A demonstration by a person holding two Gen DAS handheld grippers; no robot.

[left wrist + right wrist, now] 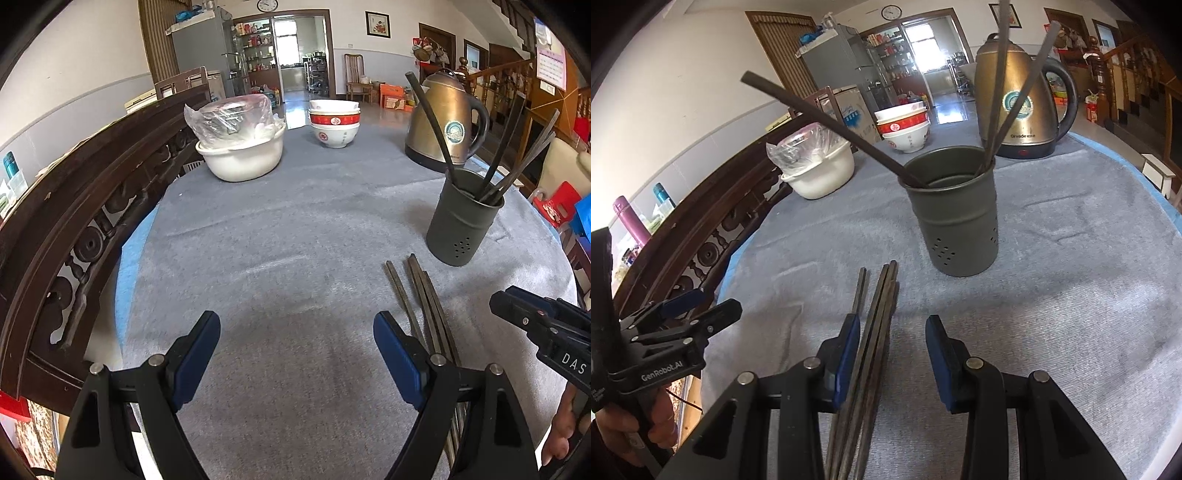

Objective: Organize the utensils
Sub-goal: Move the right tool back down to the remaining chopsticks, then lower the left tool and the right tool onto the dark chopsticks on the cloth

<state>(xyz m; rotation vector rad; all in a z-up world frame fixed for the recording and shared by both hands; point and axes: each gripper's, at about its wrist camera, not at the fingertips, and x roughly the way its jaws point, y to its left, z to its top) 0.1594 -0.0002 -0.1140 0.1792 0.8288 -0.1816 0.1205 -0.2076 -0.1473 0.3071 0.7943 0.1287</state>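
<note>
Several dark chopsticks point(875, 332) lie side by side on the grey tablecloth; they also show in the left wrist view point(424, 299). A dark green holder point(955, 221) stands just beyond them with several chopsticks leaning in it; it is also in the left wrist view point(461, 218). My right gripper point(892, 328) is open, low over the table, its fingers either side of most of the loose chopsticks. My left gripper point(297, 332) is open and empty over bare cloth, left of the chopsticks. The right gripper shows at the left wrist view's right edge point(517, 306).
A bronze kettle point(443, 122) stands behind the holder. Stacked red-and-white bowls point(334, 123) and a white basin with a plastic-wrapped pot point(242, 155) stand at the far side. A carved dark wooden chair back point(92, 206) curves along the table's left edge.
</note>
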